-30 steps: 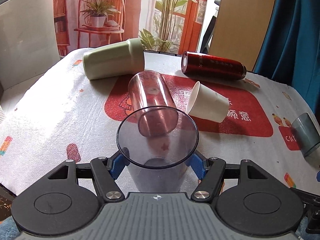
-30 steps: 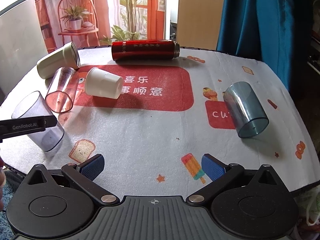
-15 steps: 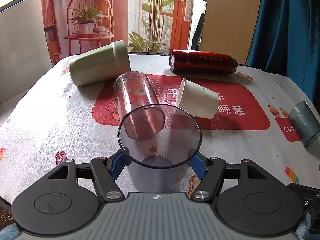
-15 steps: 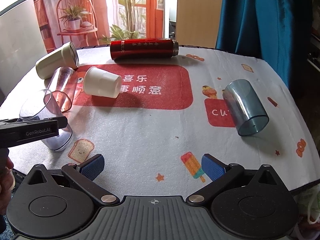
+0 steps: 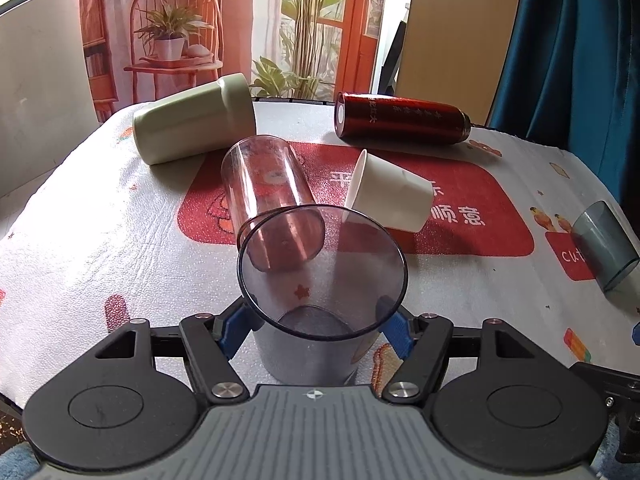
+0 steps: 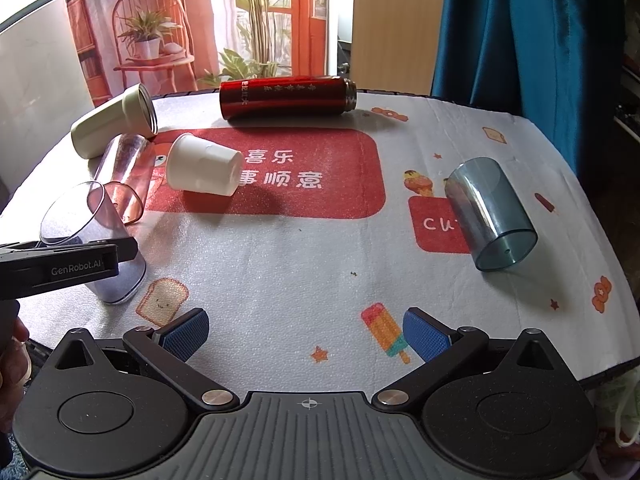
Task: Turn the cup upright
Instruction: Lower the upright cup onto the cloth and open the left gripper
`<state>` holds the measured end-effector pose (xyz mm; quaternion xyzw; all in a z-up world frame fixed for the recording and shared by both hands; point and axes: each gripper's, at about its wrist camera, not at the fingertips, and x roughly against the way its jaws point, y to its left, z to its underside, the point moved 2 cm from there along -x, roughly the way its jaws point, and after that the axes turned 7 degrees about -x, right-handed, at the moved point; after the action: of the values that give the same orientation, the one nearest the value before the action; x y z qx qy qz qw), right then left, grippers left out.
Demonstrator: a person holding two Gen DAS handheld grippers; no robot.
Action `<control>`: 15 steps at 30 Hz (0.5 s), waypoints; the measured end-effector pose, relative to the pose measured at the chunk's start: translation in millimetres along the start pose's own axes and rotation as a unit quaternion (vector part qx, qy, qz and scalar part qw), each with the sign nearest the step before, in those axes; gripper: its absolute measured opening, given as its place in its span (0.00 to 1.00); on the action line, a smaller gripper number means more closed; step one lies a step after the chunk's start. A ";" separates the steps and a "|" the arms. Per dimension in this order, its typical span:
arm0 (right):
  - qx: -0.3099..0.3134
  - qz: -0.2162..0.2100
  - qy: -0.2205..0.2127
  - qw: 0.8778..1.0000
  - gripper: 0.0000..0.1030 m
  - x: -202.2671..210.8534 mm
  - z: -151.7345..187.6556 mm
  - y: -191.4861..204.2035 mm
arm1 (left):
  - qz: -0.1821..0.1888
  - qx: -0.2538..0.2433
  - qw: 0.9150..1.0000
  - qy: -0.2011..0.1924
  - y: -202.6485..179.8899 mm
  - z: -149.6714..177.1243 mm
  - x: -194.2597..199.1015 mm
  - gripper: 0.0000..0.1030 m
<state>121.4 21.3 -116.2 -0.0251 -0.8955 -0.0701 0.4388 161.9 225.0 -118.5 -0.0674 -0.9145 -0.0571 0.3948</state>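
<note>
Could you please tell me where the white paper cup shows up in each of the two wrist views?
Left wrist: white paper cup lies on its side, centre right, beyond the held smoky cup.
Right wrist: it lies upper left, mouth facing left.
Shared landmark: the red flask lying behind it in both.

A printed cloth covers the worktop. On it lie a green tumbler, pink glass, white cup, red flask and blue glass.
</note>
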 end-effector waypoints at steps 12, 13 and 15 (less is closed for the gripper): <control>-0.002 -0.002 -0.001 1.000 1.00 2.2 -1.0 -0.5 | 0.012 0.012 0.999 0.041 4.3 -0.3 5.4 0.94; -0.002 -0.002 -0.001 1.000 1.00 2.5 -0.9 0.0 | 0.012 0.015 0.999 0.046 5.7 -0.5 6.3 0.94; -0.003 -0.004 0.000 1.000 1.00 3.9 -1.3 -0.4 | 0.011 0.020 0.998 0.057 8.6 -0.4 8.8 0.95</control>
<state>120.0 20.6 -112.4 -0.0229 -0.8955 -0.0742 0.4382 157.6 234.1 -111.4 -0.0658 -0.8906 -0.0380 0.4485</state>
